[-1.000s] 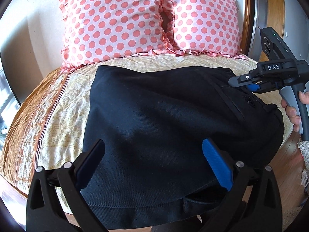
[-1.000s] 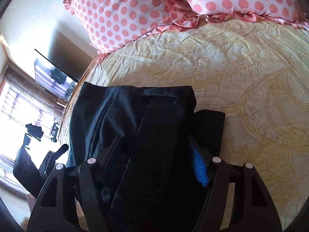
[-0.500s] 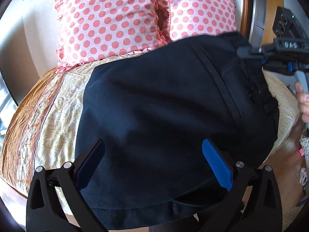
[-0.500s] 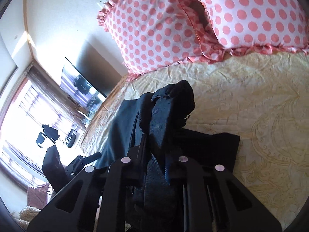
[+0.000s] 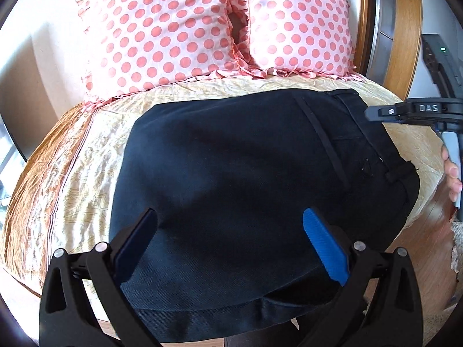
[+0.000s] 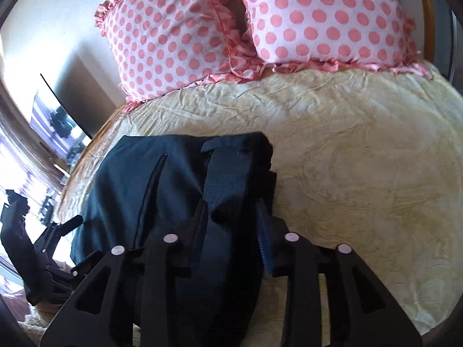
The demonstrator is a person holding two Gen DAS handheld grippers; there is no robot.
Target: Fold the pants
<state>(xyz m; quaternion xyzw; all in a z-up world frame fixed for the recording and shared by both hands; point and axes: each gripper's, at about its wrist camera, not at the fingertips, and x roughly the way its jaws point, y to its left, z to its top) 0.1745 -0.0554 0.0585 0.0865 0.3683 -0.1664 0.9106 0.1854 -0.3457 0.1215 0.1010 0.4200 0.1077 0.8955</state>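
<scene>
A: We logged the dark pants (image 5: 246, 179) lying folded into a broad block on the cream patterned bedspread (image 5: 95, 167), waistband toward the right side of the bed.

B: Agreed. We saw the right gripper (image 6: 231, 225) pinching a bunched fold of the waistband; cloth filled the gap between its fingers.

A: We noted the left gripper (image 5: 228, 243) spread wide above the near edge of the pants, nothing between its fingers.

B: Beyond the pants we recorded two pink polka-dot pillows (image 5: 162, 34) propped at the head of the bed, touching each other, and a wooden headboard (image 5: 405, 29) behind them.
</scene>
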